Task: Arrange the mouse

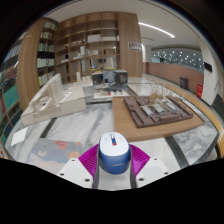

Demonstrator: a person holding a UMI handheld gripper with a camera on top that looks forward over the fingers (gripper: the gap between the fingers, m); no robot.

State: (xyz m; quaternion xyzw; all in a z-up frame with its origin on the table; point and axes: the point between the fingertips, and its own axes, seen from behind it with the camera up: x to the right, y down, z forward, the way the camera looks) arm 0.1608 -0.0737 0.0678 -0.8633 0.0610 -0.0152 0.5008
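Mouse (114,153) is pinched between both pink pads of the gripper (114,168), carried above the marble table (60,135); placement seems next, calling for a flat lowering.

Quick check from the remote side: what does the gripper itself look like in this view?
The gripper shows two fingers with pale grey-white outer bodies. Each carries a magenta pad on its inner face, ribbed with thin parallel lines. No cables, printed markings or sleeve are visible.
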